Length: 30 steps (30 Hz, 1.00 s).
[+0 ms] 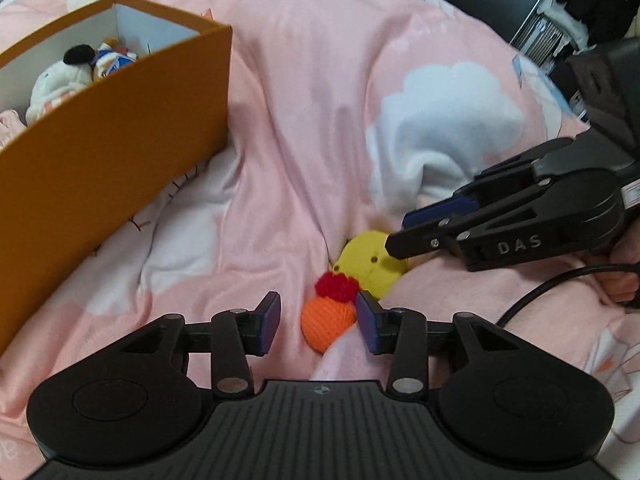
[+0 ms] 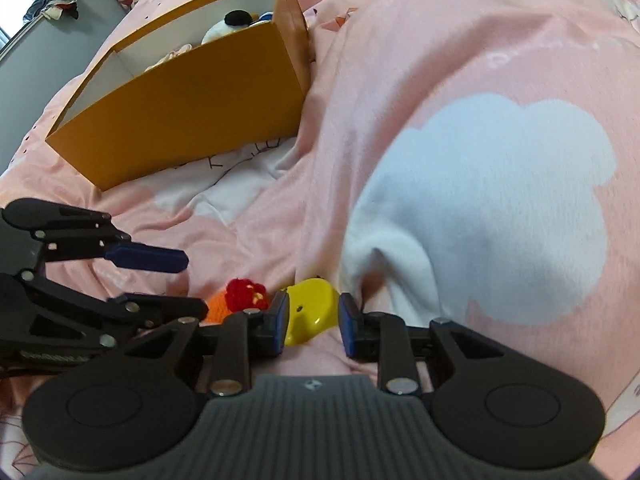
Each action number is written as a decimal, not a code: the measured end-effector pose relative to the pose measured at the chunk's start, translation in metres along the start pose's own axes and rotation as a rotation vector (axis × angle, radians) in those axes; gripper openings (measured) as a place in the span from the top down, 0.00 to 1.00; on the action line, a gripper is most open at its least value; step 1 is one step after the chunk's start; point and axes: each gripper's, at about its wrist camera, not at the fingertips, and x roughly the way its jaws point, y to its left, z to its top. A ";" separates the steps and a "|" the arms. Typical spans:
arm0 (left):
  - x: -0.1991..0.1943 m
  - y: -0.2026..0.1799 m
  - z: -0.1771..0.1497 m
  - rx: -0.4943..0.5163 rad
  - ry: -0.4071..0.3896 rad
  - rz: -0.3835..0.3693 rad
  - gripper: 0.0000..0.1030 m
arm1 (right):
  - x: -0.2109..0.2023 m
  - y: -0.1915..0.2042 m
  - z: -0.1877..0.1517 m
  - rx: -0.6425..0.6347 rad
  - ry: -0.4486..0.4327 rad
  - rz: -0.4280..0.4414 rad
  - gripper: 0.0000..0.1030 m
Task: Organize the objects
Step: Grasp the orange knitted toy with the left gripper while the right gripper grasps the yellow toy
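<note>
Clearly mid-pickup: left gripper [image 1: 318,322] had jaws spread round the orange knitted toy [image 1: 328,322], right gripper [image 2: 313,320] w/ jaws apart astride the yellow toy [image 2: 310,312], both on the blanket [image 1: 312,120]. Next, probably squeeze, then carry to the box [image 1: 120,136].

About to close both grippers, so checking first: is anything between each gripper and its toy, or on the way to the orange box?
Nothing visible. The left gripper is open around the orange knitted toy, the right gripper around the yellow toy. Only rumpled pink blanket lies before the orange box, which is open-topped.
</note>
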 end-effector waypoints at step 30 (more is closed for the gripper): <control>-0.011 0.013 -0.020 -0.148 -0.066 0.135 0.55 | 0.008 0.029 0.001 -0.228 0.055 -0.076 0.53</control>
